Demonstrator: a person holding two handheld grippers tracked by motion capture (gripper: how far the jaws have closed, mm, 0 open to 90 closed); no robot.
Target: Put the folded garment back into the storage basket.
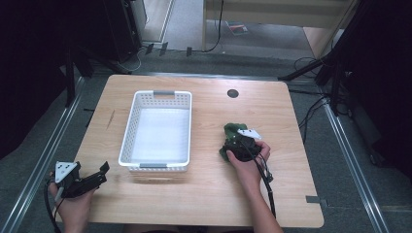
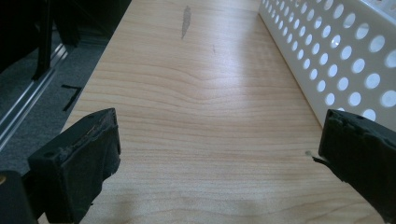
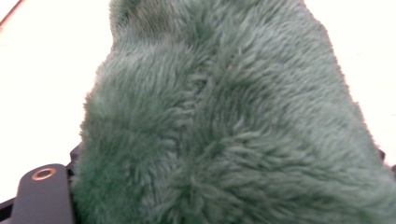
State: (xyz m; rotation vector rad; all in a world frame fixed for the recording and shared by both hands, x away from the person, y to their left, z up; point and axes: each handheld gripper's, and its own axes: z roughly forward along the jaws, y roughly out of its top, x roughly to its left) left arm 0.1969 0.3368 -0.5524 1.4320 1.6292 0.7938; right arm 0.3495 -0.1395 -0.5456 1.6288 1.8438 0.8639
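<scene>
a white basket (image 1: 156,130) is set mid-table (image 1: 204,204). right of it, a green plush (image 1: 232,141) (fuzzy, close-up (image 3: 224,121)) is pressed by the right gripper (image 1: 239,143); its jaw state cannot be told. the left gripper (image 1: 94,177) is held wide, empty.

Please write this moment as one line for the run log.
left gripper: open, idle beside basket | right gripper: on green plush, grip unclear | basket: empty
</scene>
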